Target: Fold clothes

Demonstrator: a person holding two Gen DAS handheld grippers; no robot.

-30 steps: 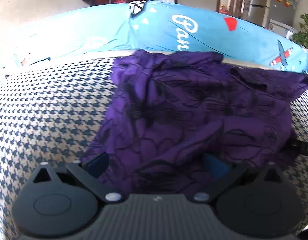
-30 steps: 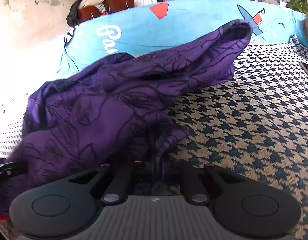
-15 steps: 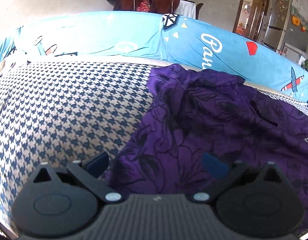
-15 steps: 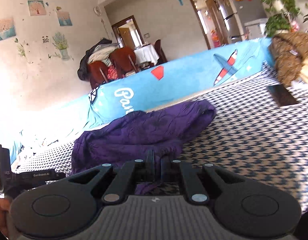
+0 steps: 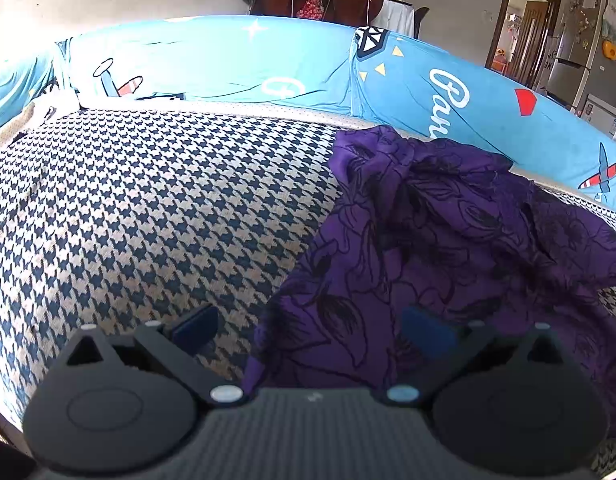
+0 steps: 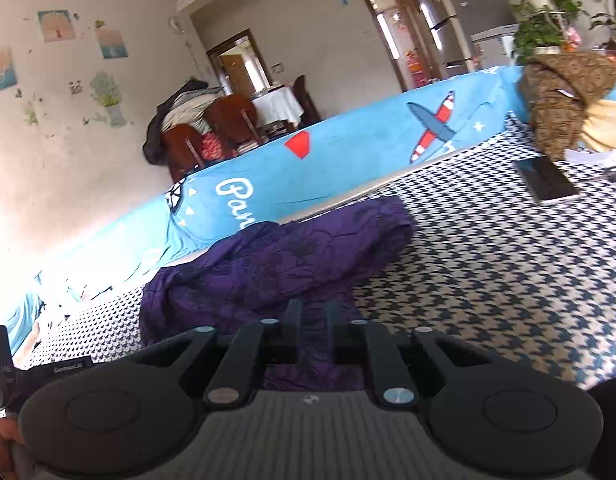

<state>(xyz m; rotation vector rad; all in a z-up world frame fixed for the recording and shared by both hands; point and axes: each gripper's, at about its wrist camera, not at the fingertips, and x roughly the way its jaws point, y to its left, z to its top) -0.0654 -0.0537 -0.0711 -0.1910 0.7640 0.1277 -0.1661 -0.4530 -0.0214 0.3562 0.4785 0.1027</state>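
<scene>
You are working in a lived-in room with a doorway, a fridge and dining chairs at the back, over a houndstooth-covered surface (image 5: 139,208) edged by a bright blue cushion (image 5: 235,68) printed with planes and lettering. The purple garment (image 5: 448,248) lies on that surface, up against the cushion and off to the right of your left view; it is bunched and creased, with loose humps and no clean edge showing. In the right view the same purple garment (image 6: 291,264) looks like a rumpled roll.

Your left tongs (image 5: 308,324) stand wide apart over the near hem and grasp nothing. Your right tongs (image 6: 314,320) are opening from a narrow gap; purple cloth shows between and beneath them, but the pads no longer seem to press on it, so you appear to be letting go.

By my reading, folding has barely taken shape: the cloth is gathered, not flattened. You have yet to spread it out, smooth it, and make every proper fold.

A dark flat device (image 6: 546,180) and a brown patterned cloth (image 6: 564,92) sit well apart at the far right.
</scene>
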